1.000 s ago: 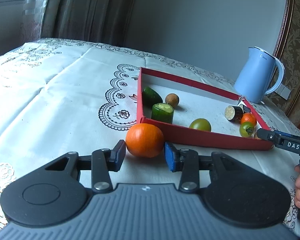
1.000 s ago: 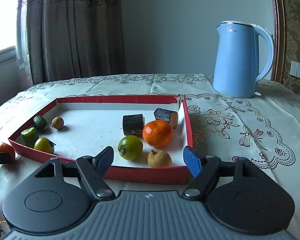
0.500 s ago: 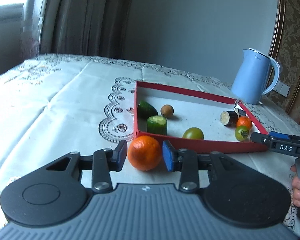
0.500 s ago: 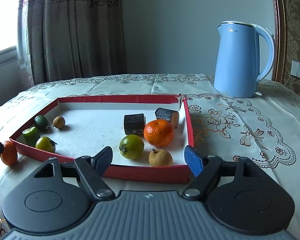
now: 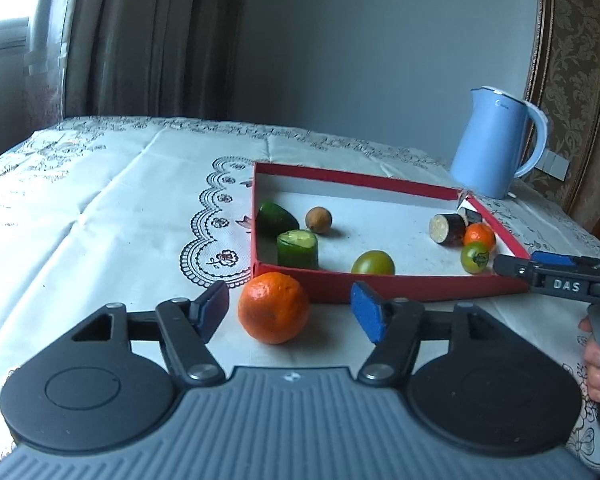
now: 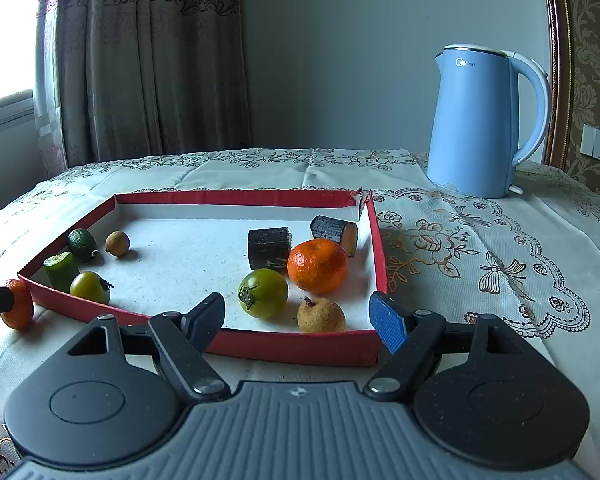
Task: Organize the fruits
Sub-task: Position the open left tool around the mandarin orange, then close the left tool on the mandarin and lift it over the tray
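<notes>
**Orange sitting loose by the red tray**

Fruit is lying in the red tray (image 6: 381, 264) on the worktop (image 5: 100, 216). One orange (image 5: 274, 307) is sitting outside it, touching the tray's near wall. The left hand-held gripper (image 5: 290, 310) has just been opening; the orange is between its jaws, but the pads are not pressing it. The right hand-held gripper (image 6: 300, 314) is hanging wide and empty at the tray's near edge. A blue kettle (image 6: 476, 124) is standing behind.

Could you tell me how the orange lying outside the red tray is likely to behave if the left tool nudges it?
The orange is round and rests on flat tablecloth, so it would probably roll. The left tool, whose jaws have just been opening, stands clear of it. Its dimpled peel should grip fairly well; it looks firm, though hard squeezing might bruise it.
</notes>
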`<state>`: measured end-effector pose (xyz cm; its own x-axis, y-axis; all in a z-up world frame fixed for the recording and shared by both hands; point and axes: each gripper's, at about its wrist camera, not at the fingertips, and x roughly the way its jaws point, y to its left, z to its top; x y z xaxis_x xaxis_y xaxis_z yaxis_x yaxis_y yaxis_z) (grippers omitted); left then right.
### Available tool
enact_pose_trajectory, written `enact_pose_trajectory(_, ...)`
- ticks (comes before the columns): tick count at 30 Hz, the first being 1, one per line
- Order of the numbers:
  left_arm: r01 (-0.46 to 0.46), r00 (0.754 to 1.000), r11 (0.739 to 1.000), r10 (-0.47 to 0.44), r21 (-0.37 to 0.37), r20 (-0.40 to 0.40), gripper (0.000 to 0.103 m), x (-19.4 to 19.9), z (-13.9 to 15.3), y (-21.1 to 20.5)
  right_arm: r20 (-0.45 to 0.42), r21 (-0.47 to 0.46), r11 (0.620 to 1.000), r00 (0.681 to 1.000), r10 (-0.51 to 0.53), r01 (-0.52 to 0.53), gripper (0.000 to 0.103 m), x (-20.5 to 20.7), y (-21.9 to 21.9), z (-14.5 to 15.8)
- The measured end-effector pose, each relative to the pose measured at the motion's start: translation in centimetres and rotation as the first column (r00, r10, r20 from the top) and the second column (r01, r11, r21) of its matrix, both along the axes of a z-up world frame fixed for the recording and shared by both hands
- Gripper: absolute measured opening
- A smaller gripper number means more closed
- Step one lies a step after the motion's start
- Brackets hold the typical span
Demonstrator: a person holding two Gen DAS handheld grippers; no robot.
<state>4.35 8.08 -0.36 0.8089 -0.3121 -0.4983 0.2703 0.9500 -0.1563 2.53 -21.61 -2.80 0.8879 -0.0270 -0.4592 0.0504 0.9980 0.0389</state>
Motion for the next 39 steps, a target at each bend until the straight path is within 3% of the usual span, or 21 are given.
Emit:
enact_pose_trajectory(5,-0.028,0.998,0.999,0.030,0.040,-0.047,0.061,1.1,-0.8,-0.6,0.002,-0.003,1.000,1.000,0.001,-0.001,0.080,0.0,0.0,0.1)
enact_pose_trajectory(8,-0.038,0.996,0.997,0.043,0.067,-0.076,0.039,1.3,-1.1,-0.7,0.004,-0.004,1.000,1.000,0.005,-0.005,0.083,-0.1,0.1,0.2)
enact_pose_trajectory(26,-0.086,0.994,0.985,0.096,0.149,-0.060,0.039,0.6,-1.1,-2.1,0.032,0.002,1.000,0.999,-0.009,0.008,0.083,-0.6,0.0,0.4)
enact_pose_trajectory(39,-0.099,0.992,0.981,0.110,0.169,-0.056,0.039,0.2,-0.8,-1.9,0.040,0.009,1.000,0.999,-0.012,0.012,0.084,-0.8,-0.1,0.5)
